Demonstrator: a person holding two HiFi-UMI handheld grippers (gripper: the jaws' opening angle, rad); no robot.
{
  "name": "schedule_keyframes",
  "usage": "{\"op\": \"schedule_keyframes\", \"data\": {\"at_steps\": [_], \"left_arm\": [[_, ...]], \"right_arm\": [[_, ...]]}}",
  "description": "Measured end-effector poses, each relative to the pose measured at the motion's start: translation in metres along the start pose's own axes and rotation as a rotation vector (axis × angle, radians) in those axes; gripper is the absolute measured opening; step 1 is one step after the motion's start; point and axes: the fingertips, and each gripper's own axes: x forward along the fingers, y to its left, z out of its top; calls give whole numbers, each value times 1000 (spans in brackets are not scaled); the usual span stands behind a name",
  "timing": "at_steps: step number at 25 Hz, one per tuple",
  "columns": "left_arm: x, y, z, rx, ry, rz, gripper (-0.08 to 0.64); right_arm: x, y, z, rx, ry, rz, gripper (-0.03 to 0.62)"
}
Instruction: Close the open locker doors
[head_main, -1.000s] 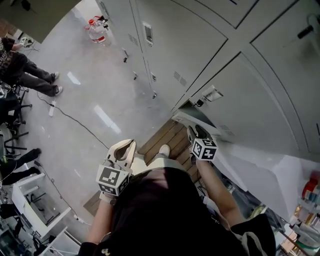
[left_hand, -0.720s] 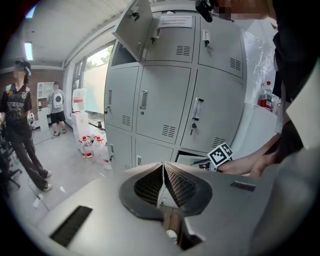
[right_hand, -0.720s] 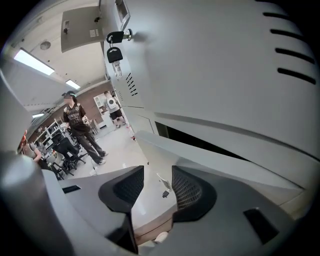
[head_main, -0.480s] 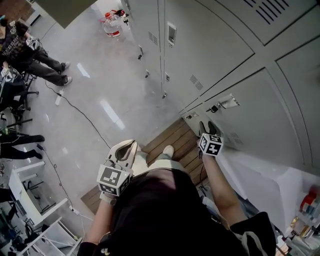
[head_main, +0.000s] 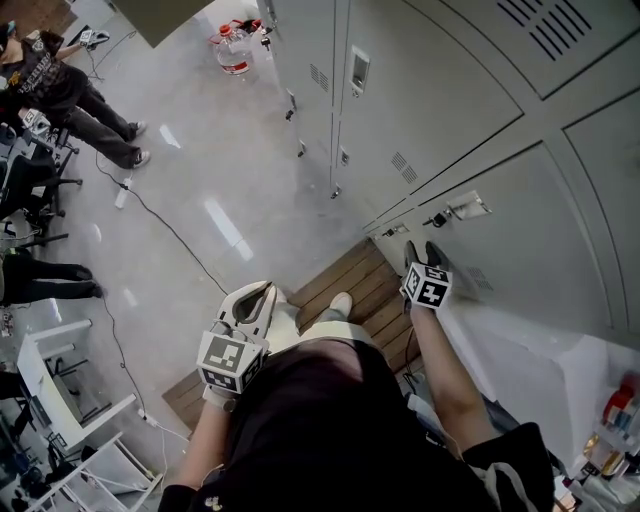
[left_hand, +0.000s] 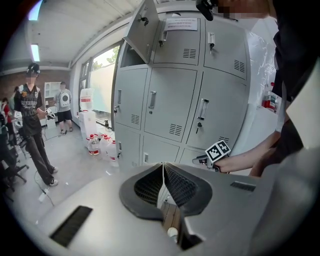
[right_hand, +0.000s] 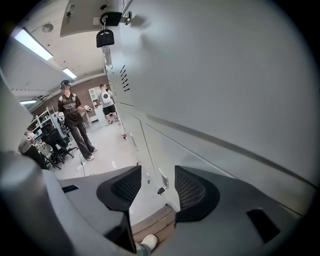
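Note:
A bank of grey lockers (head_main: 430, 110) fills the right of the head view. The low door (head_main: 520, 245) beside my right gripper (head_main: 423, 252) lies flush with its neighbours; a key on a black fob (right_hand: 105, 37) hangs from its lock. The right gripper (right_hand: 157, 187) sits close against that door, its jaws opening with nothing between them. One top locker door (left_hand: 145, 27) stands open, swung outward, and shows too as the open door (right_hand: 85, 17) overhead. My left gripper (head_main: 262, 292) hangs shut and empty over the floor, away from the lockers; the left gripper (left_hand: 163, 170) points at them.
I stand on a wooden slat platform (head_main: 345, 285). Water bottles (head_main: 232, 50) stand by the lockers' far end. People (head_main: 70, 95) and office chairs are at the left, a cable (head_main: 170, 230) crosses the floor, and white sheeting (head_main: 520, 350) covers things at the right.
The low locker door that stood ajar at the right gripper has swung shut. The right gripper followed it to the locker face. The left gripper stayed in place.

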Motion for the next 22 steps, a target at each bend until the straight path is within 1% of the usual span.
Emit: {"op": "schedule_keyframes", "data": {"at_steps": [5, 10, 15, 19, 22], "left_arm": [[-5, 8, 2, -2, -14, 10, 21], [-10, 21, 7, -5, -40, 20, 21], [-17, 43, 19, -3, -85, 47, 21], [-26, 64, 32, -2, -127, 64, 21], [-33, 80, 41, 3, -149, 68, 21]], "right_arm": [[-7, 28, 11, 3, -20, 58, 218], [-22, 77, 38, 11, -74, 157, 218], [-47, 134, 93, -62, -173, 251, 218], [-75, 186, 147, -136, -276, 333, 216], [-96, 226, 192, -155, -346, 395, 212]]}}
